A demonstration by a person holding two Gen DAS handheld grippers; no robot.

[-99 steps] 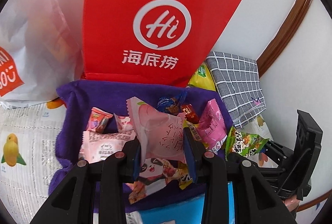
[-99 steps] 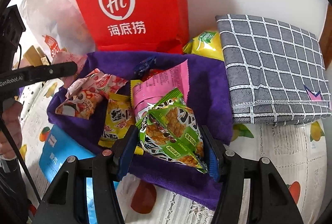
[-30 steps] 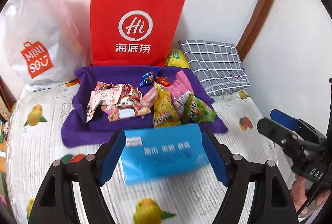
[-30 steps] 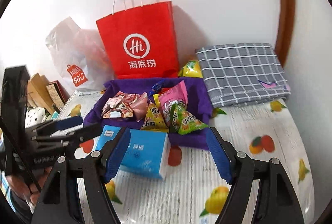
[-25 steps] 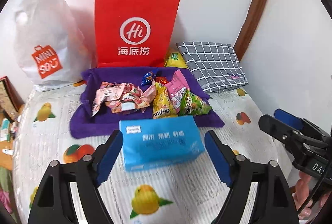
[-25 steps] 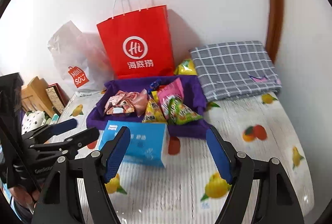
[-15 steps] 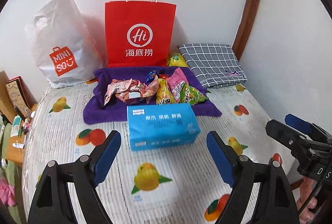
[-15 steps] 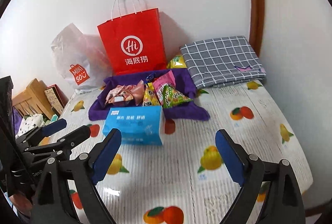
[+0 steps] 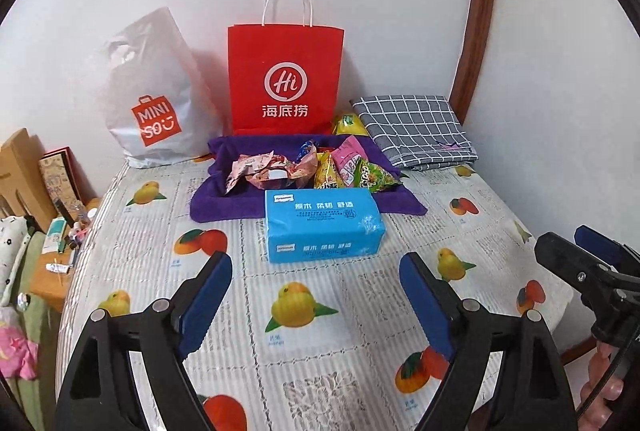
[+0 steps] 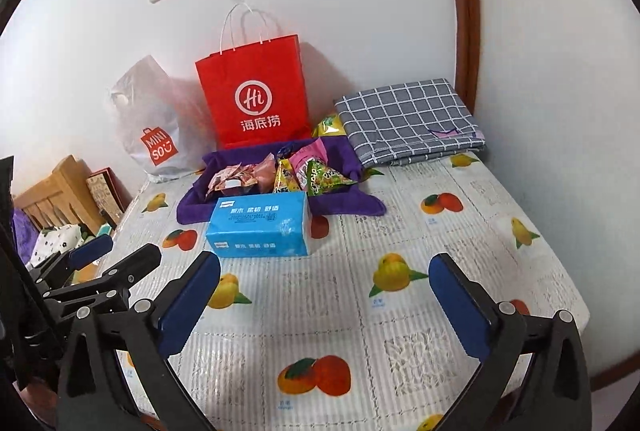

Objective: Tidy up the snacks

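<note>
My right gripper (image 10: 324, 301) fills the bottom of its frame with its jaws opening wide and nothing between them; my left gripper (image 9: 316, 291) is spread too, also empty, low in its own frame. Both hang over the counter (image 9: 340, 347) with its fruit-print cover, well apart from the snacks (image 9: 308, 171), which lie straight ahead in the upper middle of each frame, heaped on the purple cloth (image 9: 224, 207). The pile's long axis runs left to right across the picture, crosswise to my reach. Neither hand looks clearly nearer; I judge the pink packets at the left end suit the left hand and the green packet (image 10: 324, 177) at the right end suits the right.

The blue tissue pack (image 9: 324, 223) sits between me and the pile, just beside the cloth's near edge, and hides the lower parts of the packets. A yellow bag (image 9: 350, 123) behind the cloth is half hidden by the red paper bag (image 9: 284, 71) and the grey checked cloth (image 9: 416, 127). How many packets overlap, I cannot tell.
</note>
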